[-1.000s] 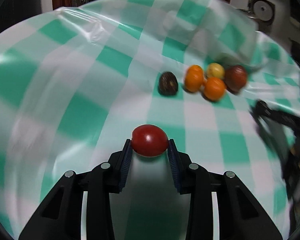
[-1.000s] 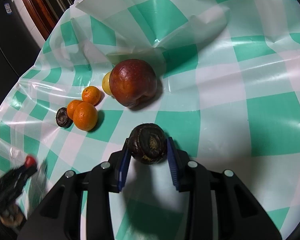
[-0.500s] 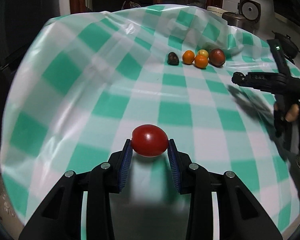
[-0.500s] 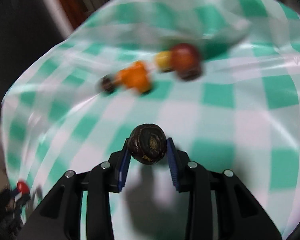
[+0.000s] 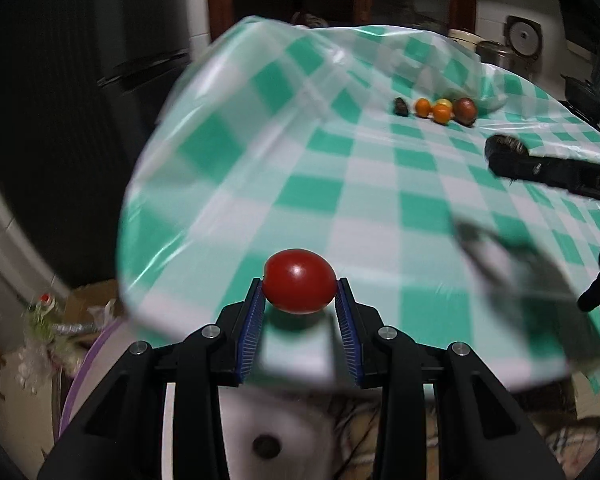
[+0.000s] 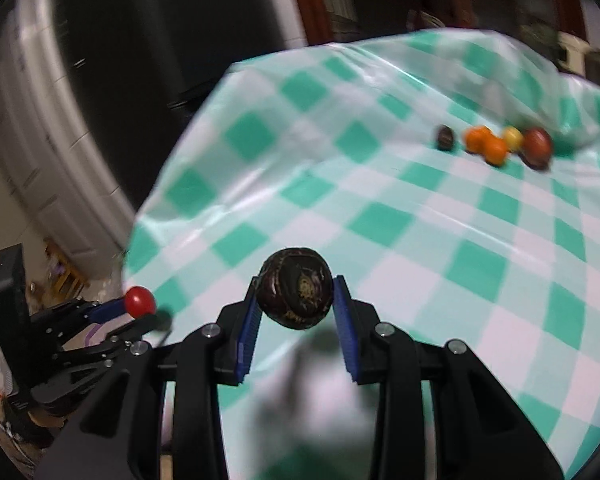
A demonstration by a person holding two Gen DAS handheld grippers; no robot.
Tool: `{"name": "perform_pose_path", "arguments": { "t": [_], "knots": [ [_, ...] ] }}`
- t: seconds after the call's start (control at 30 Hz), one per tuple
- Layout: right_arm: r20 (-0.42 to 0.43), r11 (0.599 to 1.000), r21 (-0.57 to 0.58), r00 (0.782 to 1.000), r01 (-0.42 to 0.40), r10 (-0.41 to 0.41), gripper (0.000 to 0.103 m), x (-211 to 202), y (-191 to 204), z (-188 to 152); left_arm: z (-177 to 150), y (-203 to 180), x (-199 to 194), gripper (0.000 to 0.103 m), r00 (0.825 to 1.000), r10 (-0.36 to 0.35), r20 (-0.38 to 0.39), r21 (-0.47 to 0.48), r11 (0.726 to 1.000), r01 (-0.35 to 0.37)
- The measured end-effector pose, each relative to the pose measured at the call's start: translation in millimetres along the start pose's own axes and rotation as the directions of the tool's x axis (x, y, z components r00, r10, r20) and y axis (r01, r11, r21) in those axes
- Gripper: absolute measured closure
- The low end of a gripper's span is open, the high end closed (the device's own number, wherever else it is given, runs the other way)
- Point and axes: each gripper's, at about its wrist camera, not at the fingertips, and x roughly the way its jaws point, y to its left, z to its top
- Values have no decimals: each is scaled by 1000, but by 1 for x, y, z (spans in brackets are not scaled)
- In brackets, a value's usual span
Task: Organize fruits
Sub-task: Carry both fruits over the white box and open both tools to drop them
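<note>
My left gripper (image 5: 299, 308) is shut on a red tomato (image 5: 299, 286), held above the near edge of the green-checked table (image 5: 340, 184). My right gripper (image 6: 296, 304) is shut on a dark brown wrinkled fruit (image 6: 296, 294) above the same edge. The right gripper also shows in the left wrist view (image 5: 504, 158) at the right. The left gripper with the tomato (image 6: 139, 302) shows in the right wrist view at the lower left. Far across the table lies a cluster: a dark fruit (image 5: 400, 106), two oranges (image 5: 441, 113), a yellow fruit (image 5: 444, 102) and a red-brown apple (image 5: 465, 110).
The plastic cloth bunches up in a fold (image 5: 480, 92) behind the cluster. Metal pots (image 5: 496, 54) stand beyond the table's far right. A dark refrigerator (image 5: 100, 60) is at the left, and floor clutter (image 5: 44, 320) lies below the table edge.
Both grippers have pulled back from the fruit cluster toward the near table edge, each still holding its fruit. The cluster now looks small and far away.
</note>
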Motion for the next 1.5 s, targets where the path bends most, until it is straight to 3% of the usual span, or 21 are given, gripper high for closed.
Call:
{"name": "perform_pose_path", "arguments": {
  "t": [0.2, 0.33, 0.47, 0.6, 0.73, 0.83, 0.97, 1.03, 1.1, 1.23, 1.33, 1.4, 1.5],
  "knots": [
    [-16, 986, -142, 996, -84, 83, 67, 0, 72, -9, -45, 48, -32, 68, 996, 88, 6, -96, 992, -87],
    [-65, 957, -244, 987, -158, 147, 67, 5, 120, -23, -70, 76, -48, 68, 990, 140, -9, -159, 977, -140],
    [-148, 897, -373, 969, -239, 197, 67, 17, 174, -48, -103, 106, -41, 68, 977, 183, -105, -216, 955, -202],
    [-271, 849, -441, 945, -291, 183, 67, 47, 209, -81, -142, 128, -18, 68, 946, 197, -256, -259, 929, -264],
    [-441, 833, -441, 889, -334, 123, 67, 103, 227, -112, -174, 137, 7, 68, 915, 147, -375, -300, 915, -270],
    [-516, 806, -486, 856, -338, 48, 67, 140, 243, -133, -190, 135, 26, 68, 889, 105, -446, -318, 910, -267],
    [-578, 797, -502, 815, -335, -21, 67, 185, 255, -148, -205, 133, 42, 68, 859, 43, -511, -351, 901, -254],
    [-617, 795, -508, 784, -332, -67, 67, 211, 260, -155, -212, 131, 43, 68, 848, 44, -528, -341, 904, -259],
    [-634, 790, -518, 768, -328, -96, 67, 229, 260, -158, -212, 131, 45, 68, 839, 51, -542, -325, 908, -265],
    [-708, 807, -488, 692, -334, -141, 67, 272, 266, -168, -213, 123, 52, 68, 816, 60, -575, -276, 925, -262],
    [-727, 789, -509, 662, -344, -181, 67, 288, 267, -178, -214, 117, 55, 68, 804, 56, -592, -249, 936, -249],
    [-749, 787, -510, 630, -347, -207, 67, 292, 266, -183, -214, 116, 58, 68, 790, 59, -610, -232, 940, -249],
    [-762, 797, -499, 610, -341, -216, 67, 296, 264, -186, -217, 115, 63, 68, 774, 47, -631, -229, 943, -243]
  ]
}}
